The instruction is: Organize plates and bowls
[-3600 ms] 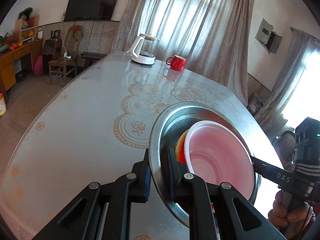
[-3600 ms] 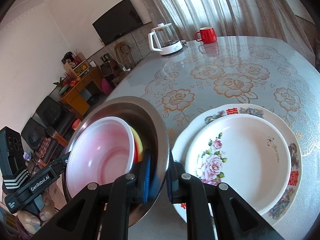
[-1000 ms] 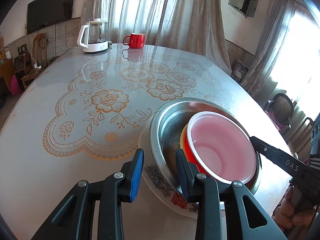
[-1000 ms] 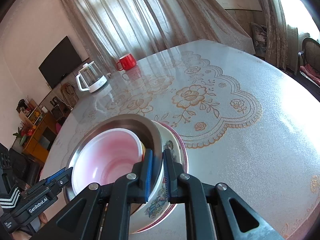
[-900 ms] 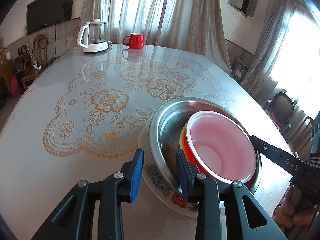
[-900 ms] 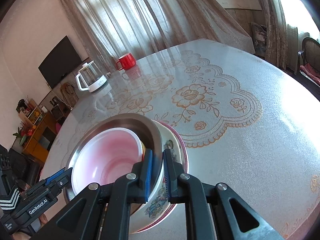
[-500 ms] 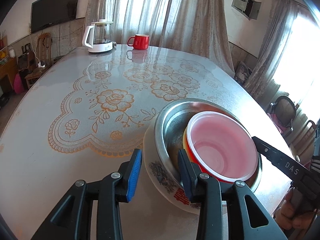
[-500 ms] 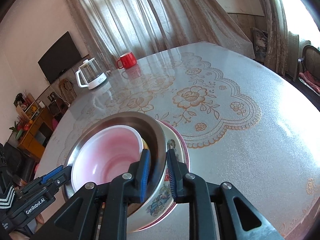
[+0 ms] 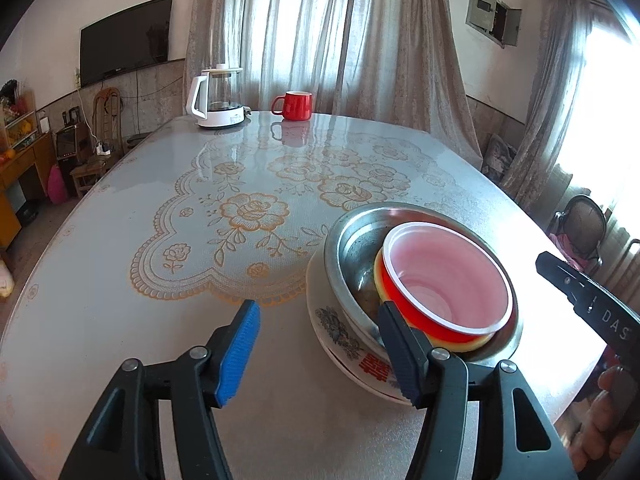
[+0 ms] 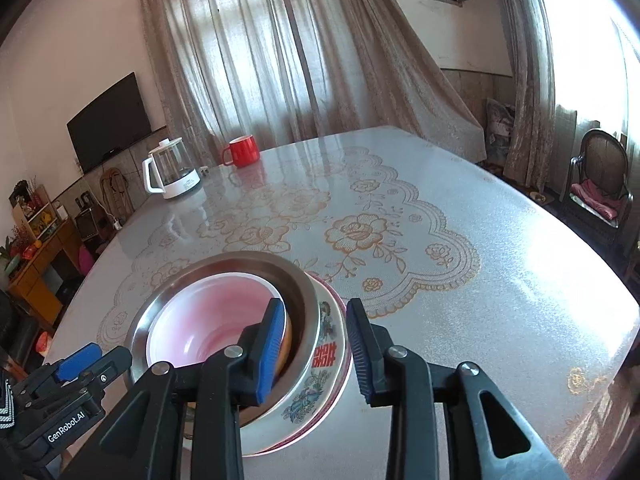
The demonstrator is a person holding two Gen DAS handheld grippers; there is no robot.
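Note:
A steel bowl (image 9: 340,240) holding a yellow bowl (image 9: 378,272) and a red bowl with a pink inside (image 9: 440,280) rests on flowered plates (image 9: 340,332) near the table's front edge. My left gripper (image 9: 320,354) is open and its jaws are opening. One finger is over bare table and the other is at the steel bowl's near rim, with nothing pinched. In the right wrist view my right gripper (image 10: 316,352) straddles the steel bowl (image 10: 224,260) rim and the plates (image 10: 320,380). Its jaws are opening too, and the pads stand off both.
A white kettle (image 9: 218,98) and a red mug (image 9: 294,105) stand at the table's far end. A lace-pattern cloth covers the table (image 9: 120,320). A chair (image 10: 600,176) stands off the right side. A person's hand (image 9: 612,420) holds the right gripper.
Both grippers have let go of the steel bowl's rim and their jaws have widened. Both have drawn back a little from the stack, which sits still on the plates.

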